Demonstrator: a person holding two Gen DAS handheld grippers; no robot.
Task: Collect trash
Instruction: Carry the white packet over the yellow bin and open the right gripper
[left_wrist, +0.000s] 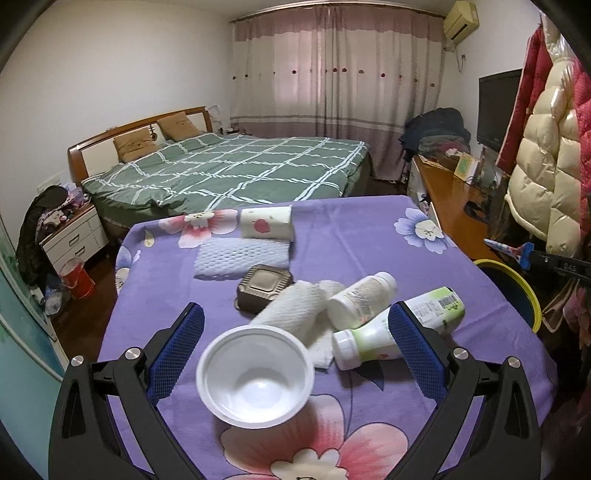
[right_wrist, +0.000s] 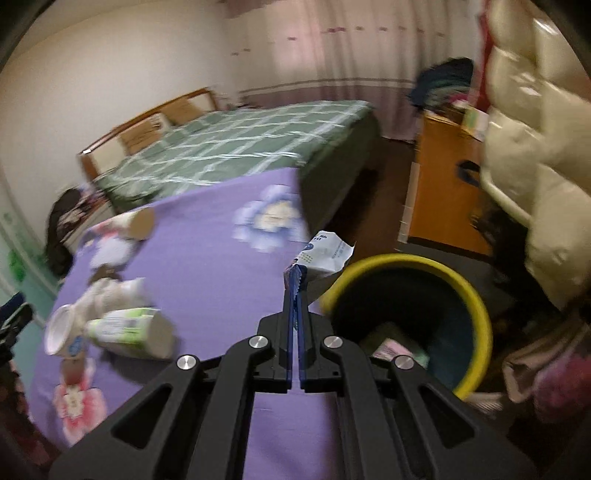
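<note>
My left gripper (left_wrist: 295, 325) is open above the purple flowered table (left_wrist: 369, 236), its jaws either side of a white plastic bowl (left_wrist: 255, 376). Beyond lie a white foam sleeve (left_wrist: 291, 310), two white bottles, one plain (left_wrist: 362, 299) and one green-labelled (left_wrist: 399, 332), a brown tray (left_wrist: 264, 286), a foam net (left_wrist: 242, 254) and a paper cup (left_wrist: 266, 221). My right gripper (right_wrist: 294, 291) is shut on a white and blue wrapper (right_wrist: 321, 256), held at the table's right edge beside the yellow-rimmed bin (right_wrist: 406, 321). The right gripper also shows in the left wrist view (left_wrist: 517, 253).
The bin (left_wrist: 513, 288) stands on the floor right of the table and holds some trash (right_wrist: 391, 349). A bed (left_wrist: 229, 166) lies behind, a wooden dresser (left_wrist: 454, 199) and hanging jackets (left_wrist: 546, 166) to the right, a nightstand (left_wrist: 74, 236) to the left.
</note>
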